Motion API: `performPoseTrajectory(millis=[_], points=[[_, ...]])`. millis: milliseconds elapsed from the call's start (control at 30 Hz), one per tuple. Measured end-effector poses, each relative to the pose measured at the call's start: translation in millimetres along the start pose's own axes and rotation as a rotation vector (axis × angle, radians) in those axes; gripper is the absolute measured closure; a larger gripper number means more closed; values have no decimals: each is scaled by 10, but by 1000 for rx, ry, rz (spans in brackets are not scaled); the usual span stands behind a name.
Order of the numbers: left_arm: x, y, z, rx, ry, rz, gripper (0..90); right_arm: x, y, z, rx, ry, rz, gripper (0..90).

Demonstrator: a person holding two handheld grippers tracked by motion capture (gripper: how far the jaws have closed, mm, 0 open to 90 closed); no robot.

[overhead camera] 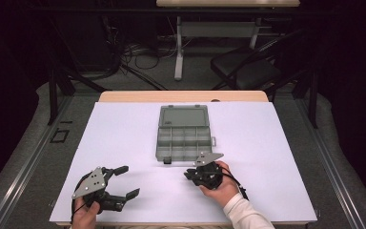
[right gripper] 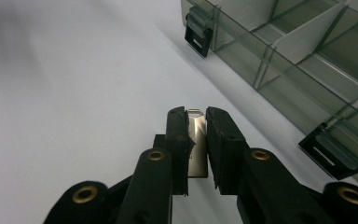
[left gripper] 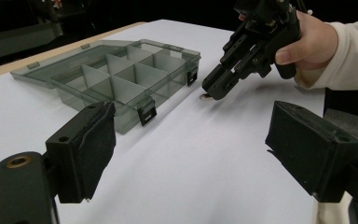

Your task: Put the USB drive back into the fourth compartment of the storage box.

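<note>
Right gripper (right gripper: 196, 122) fingers pinch a metal piece (right gripper: 196, 140) over white tabletop (overhead camera: 124, 143) (left gripper (overhead camera: 124, 183) wide).

The white counter (overhead camera: 267, 143) is lit evenly from above, while the surroundings are left in darkness. Soft shadows are cast beneath the organizer box (left gripper: 121, 79). In the right gripper view, the near jaws are slightly blurred.

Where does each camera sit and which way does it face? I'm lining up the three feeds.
High view: above the person's side, looking forward and down on the white table; both hands and claws show.
Left gripper view: on the left claw, facing the compartment box; its open jaws show.
Right gripper view: on the right claw, facing down at a small metal piece.
All share the box; the first two share the right claw.
</note>
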State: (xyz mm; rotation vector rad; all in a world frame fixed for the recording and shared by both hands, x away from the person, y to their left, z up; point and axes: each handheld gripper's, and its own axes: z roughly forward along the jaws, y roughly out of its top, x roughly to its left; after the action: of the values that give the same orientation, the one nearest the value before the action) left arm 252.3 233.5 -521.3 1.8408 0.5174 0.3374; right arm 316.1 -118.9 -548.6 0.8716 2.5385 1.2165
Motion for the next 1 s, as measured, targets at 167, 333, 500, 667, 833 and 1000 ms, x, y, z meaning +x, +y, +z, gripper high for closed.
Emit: performPoseTrajectory(millis=[167, 333, 500, 667, 833, 1000], points=[[0, -1, 1, -2, -1, -1, 157, -13, 17, -47, 0, -12, 12, 793], [1, -1, -2, -3, -1, -1, 157, -24, 36, -105, -5, -31, 21, 793], [1, -1, -4, -3, -4, -1, 157, -49, 54, -172, -9, -48, 43, 793], [1, -1, -4, -3, -2, -2, 157, -75, 64, -217, -18, -57, 60, 793], [3, -2, -9, -5, -3, -2, 157, -119, 74, -284, -29, -71, 84, 793], [1, -2, -16, -5, 1, -1, 157, -160, 80, -353, -38, -84, 100, 793]])
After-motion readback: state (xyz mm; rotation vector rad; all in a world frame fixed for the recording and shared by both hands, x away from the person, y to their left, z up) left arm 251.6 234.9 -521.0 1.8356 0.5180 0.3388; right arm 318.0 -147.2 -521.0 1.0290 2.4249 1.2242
